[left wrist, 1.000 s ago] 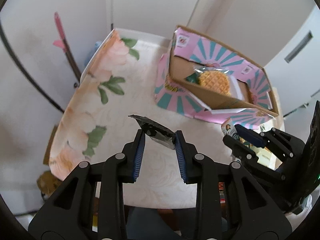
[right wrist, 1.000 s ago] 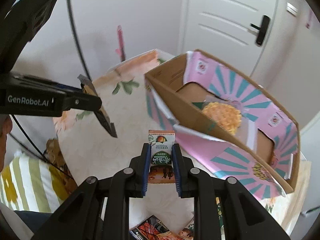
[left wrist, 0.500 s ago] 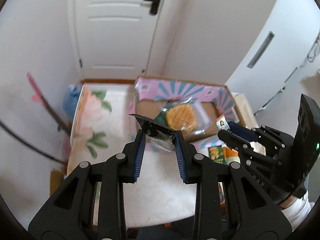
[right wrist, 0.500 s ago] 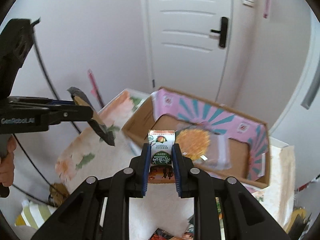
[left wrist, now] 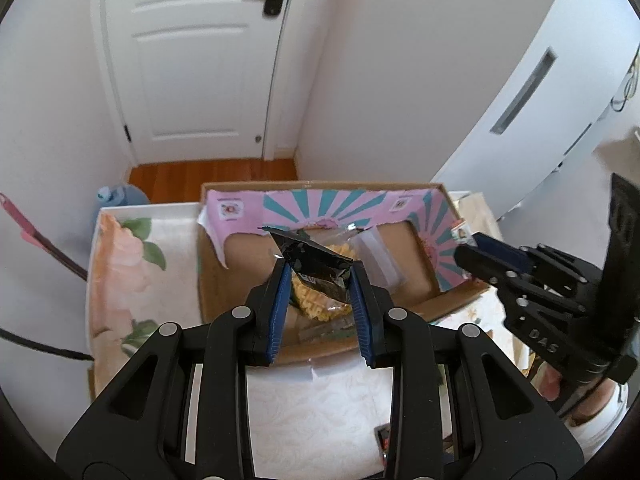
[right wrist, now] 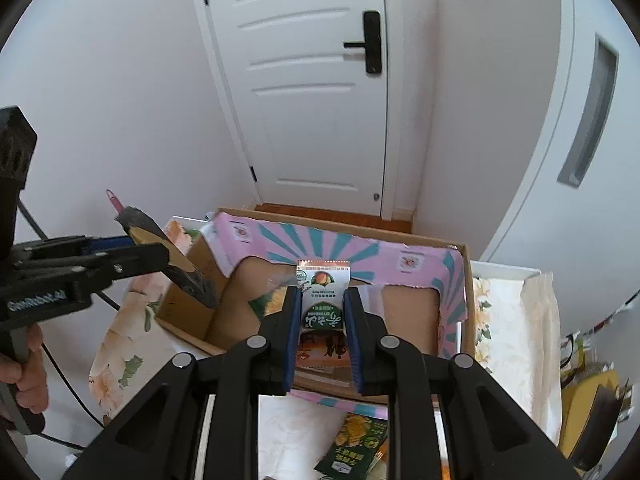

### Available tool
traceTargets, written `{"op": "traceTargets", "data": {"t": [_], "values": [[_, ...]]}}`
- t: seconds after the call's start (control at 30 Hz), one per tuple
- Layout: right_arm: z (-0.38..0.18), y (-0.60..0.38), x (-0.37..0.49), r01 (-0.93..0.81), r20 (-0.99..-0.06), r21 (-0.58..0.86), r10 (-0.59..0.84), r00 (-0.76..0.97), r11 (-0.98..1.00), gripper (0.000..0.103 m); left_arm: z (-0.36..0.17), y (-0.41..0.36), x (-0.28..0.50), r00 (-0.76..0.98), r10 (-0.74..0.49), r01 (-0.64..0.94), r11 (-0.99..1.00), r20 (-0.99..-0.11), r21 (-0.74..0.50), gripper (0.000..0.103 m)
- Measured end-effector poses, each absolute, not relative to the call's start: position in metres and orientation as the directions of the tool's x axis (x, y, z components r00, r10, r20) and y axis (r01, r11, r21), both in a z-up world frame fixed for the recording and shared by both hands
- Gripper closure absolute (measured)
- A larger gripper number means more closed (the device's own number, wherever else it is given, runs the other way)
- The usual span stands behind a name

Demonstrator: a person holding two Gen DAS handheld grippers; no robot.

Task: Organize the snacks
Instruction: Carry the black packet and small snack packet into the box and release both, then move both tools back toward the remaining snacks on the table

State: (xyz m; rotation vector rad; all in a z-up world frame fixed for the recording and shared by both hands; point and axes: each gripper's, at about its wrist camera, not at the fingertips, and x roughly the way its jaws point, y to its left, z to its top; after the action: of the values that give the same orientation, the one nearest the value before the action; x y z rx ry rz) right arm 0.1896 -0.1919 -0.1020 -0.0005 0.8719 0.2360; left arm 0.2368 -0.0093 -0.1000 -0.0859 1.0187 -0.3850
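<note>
My left gripper [left wrist: 318, 270] is shut on a black snack packet [left wrist: 316, 262] and holds it above the open pink-and-teal cardboard box [left wrist: 320, 204]. A clear bag with a yellow waffle snack [left wrist: 320, 306] lies inside the box under it. My right gripper [right wrist: 322, 298] is shut on a green and white snack sachet [right wrist: 322, 300], also above the box [right wrist: 360, 246]. The left gripper with its black packet [right wrist: 192, 278] shows at the left in the right wrist view. The right gripper [left wrist: 466, 242] shows at the right in the left wrist view.
The box sits on a table with a floral cloth [left wrist: 128, 280]. Loose snack packets [right wrist: 356, 444] lie on the table near the front edge. A white door [right wrist: 312, 100] and white walls stand behind the table. A blue bottle [left wrist: 118, 196] stands at the far left.
Both grippers have risen and moved forward over the box with their packets still held. The view now looks down into the box from above.
</note>
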Motion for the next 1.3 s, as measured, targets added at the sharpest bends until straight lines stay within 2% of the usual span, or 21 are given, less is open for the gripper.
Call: {"op": "traceTargets", "data": {"t": [0.13, 0.2, 0.23, 0.27, 0.3, 0.43, 0.8, 0.93, 0.97, 1.07, 1.3], "values": [[-0.114, -0.203, 0.198, -0.197, -0.775, 0.112, 0.21, 0.596, 0.974, 0.083, -0.116, -0.018, 0.247, 0.453, -0.332, 0.27, 0.936, -0.827, -0.227, 0.076], [-0.119, -0.208, 0.202, -0.197, -0.783, 0.119, 0.214, 0.584, 0.973, 0.083, -0.119, -0.021, 0.25, 0.466, -0.309, 0.265, 0.943, -0.829, -0.203, 0.067], [-0.121, -0.209, 0.203, -0.197, -0.785, 0.121, 0.215, 0.58, 0.973, 0.083, -0.121, -0.022, 0.251, 0.467, -0.298, 0.261, 0.946, -0.833, -0.191, 0.039], [-0.124, -0.211, 0.205, -0.196, -0.788, 0.125, 0.218, 0.576, 0.973, 0.083, -0.122, -0.022, 0.252, 0.474, -0.282, 0.255, 0.951, -0.834, -0.177, 0.006], [-0.126, -0.213, 0.205, -0.195, -0.79, 0.128, 0.219, 0.573, 0.972, 0.083, -0.122, -0.021, 0.251, 0.492, -0.266, 0.245, 0.956, -0.829, -0.161, 0.0], [-0.133, -0.218, 0.207, -0.186, -0.797, 0.144, 0.225, 0.56, 0.972, 0.083, -0.124, -0.014, 0.249, 0.507, -0.215, 0.235, 0.966, -0.834, -0.107, 0.0], [-0.146, -0.216, 0.223, -0.184, -0.825, 0.168, 0.241, 0.511, 0.968, 0.083, -0.128, 0.01, 0.23, 0.496, -0.215, 0.189, 0.972, -0.841, -0.138, 0.001], [-0.152, -0.216, 0.242, -0.17, -0.839, 0.218, 0.274, 0.471, 0.961, 0.083, -0.126, 0.015, 0.224, 0.499, -0.216, 0.184, 0.973, -0.839, -0.141, 0.001], [-0.155, -0.216, 0.246, -0.164, -0.841, 0.228, 0.279, 0.463, 0.96, 0.078, -0.126, 0.016, 0.223, 0.499, -0.218, 0.183, 0.973, -0.839, -0.143, 0.001], [-0.163, -0.216, 0.255, -0.138, -0.848, 0.22, 0.259, 0.463, 0.966, 0.014, -0.125, 0.02, 0.219, 0.494, -0.226, 0.181, 0.971, -0.839, -0.156, 0.001], [-0.133, -0.221, 0.222, -0.135, -0.796, 0.192, 0.235, 0.558, 0.972, 0.014, -0.118, 0.026, 0.203, 0.512, -0.237, 0.206, 0.967, -0.825, -0.15, 0.001]]}}
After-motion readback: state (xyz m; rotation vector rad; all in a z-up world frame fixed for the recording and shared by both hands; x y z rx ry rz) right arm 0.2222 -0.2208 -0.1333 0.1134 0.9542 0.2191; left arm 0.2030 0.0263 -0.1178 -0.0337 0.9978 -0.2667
